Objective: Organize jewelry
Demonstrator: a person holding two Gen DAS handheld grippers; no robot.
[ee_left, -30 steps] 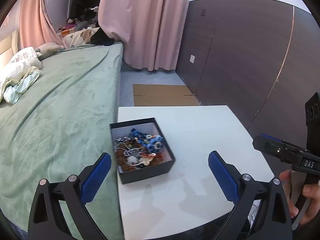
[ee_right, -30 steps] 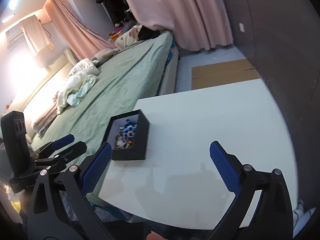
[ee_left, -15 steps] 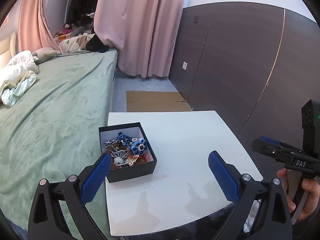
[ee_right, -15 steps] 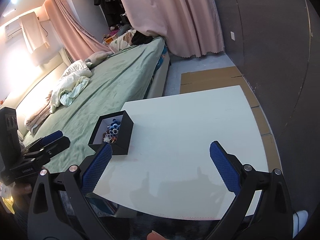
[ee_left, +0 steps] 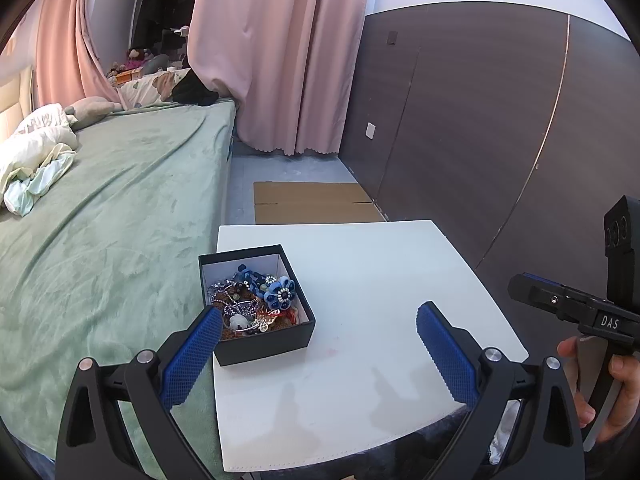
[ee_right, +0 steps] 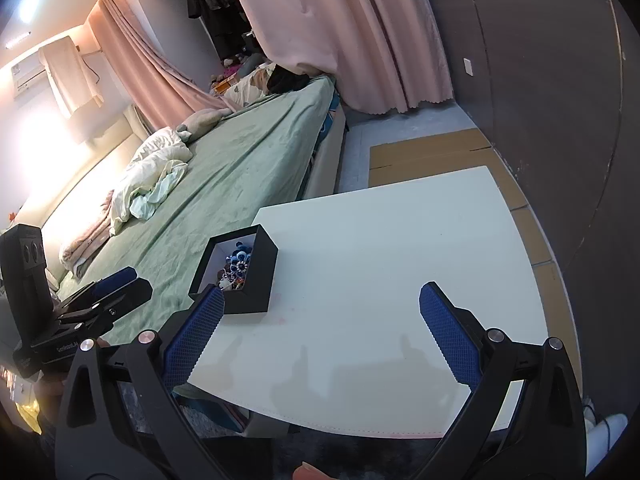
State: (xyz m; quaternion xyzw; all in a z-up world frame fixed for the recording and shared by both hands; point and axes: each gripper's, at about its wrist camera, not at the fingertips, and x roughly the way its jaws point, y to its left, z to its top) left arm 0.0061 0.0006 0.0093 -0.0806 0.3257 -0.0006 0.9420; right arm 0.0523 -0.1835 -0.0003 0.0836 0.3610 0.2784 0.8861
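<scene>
One small black box sits on the white table, close to the table's left edge, the side nearest the bed. Its walls are black outside and white inside, and it has no lid on. Inside lies a tangled heap of jewelry: one blue flower-shaped piece with a beaded centre on top, a string of dark blue beads behind it, silvery chains, one gold butterfly-like charm and brown beads underneath. I cannot count the separate pieces in the tangle.

Two grippers are in play. The left gripper hangs above the near part of the table with its two blue-padded fingers spread wide and nothing between them; its left finger overlaps the box's near left corner in that camera's view, though whether it touches I cannot tell. The right gripper is likewise spread wide and empty, over the table's front half, with the box just beyond its left finger. The person's right hand wraps its handle.

The rest of the tabletop is bare. One flat sheet of cardboard lies on the floor beyond the table, under two pink curtains.
</scene>
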